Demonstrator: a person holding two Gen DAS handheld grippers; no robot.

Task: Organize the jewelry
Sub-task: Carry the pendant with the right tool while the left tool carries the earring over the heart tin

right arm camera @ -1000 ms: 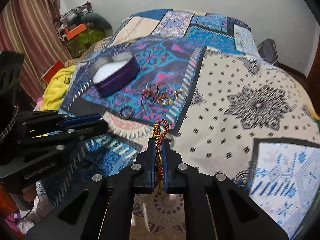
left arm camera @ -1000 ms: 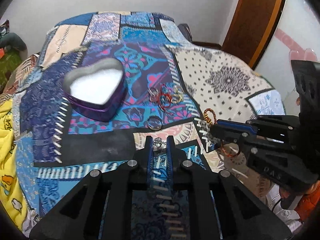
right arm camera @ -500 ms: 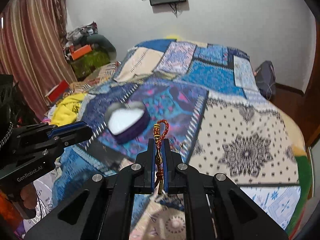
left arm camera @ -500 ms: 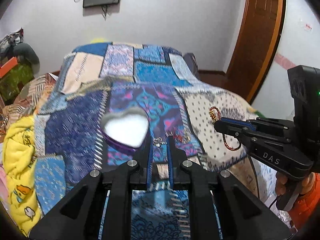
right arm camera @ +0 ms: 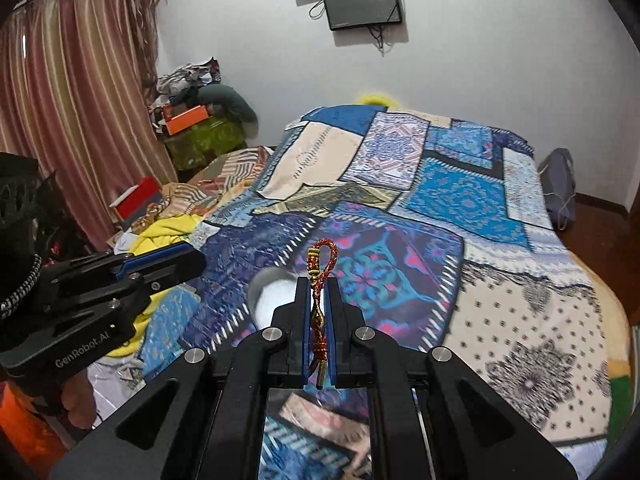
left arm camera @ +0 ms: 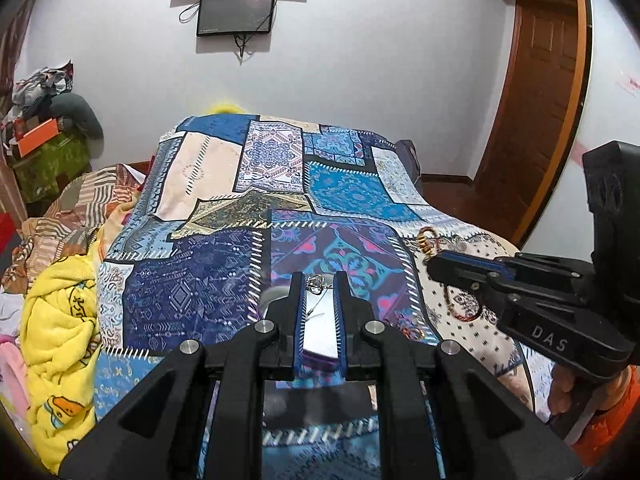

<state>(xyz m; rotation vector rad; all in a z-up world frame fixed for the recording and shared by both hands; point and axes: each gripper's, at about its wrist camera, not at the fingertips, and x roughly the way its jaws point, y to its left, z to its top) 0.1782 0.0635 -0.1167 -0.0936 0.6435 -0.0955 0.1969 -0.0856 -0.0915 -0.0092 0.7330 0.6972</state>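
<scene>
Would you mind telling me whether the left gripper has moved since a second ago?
Yes. The left gripper has lifted and tilted up: the heart box, then ahead of it, now sits low between its fingers.
</scene>
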